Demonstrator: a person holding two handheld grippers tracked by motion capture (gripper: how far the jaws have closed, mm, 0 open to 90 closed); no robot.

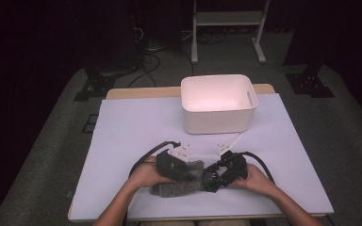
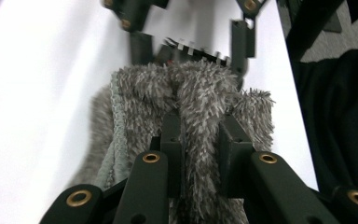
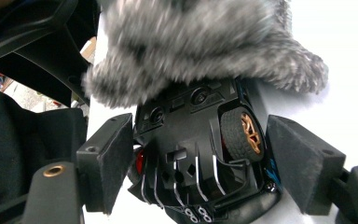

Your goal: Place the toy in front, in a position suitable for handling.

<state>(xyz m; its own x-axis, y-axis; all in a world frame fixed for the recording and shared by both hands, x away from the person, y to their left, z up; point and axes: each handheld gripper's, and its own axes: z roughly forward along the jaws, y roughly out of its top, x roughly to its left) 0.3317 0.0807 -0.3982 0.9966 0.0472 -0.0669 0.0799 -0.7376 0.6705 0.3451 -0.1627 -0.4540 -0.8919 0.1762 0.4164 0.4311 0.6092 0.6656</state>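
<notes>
My left gripper (image 2: pixel 200 149) pinches the grey fluffy cloth (image 1: pixel 181 182) at the mat's near edge; my right gripper (image 3: pixel 200 163) clamps wide on a black toy car (image 3: pixel 205 154) under it.

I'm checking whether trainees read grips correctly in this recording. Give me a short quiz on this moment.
1. True or false: the left tongs are shut on the grey fluffy cloth.
2. What sits between the right tongs? A: a black toy car, underside to the camera. B: a spoon. C: a cup.
3. What stands on the table beyond both hands?

Key:
1. True.
2. A.
3. The white bin.
</notes>
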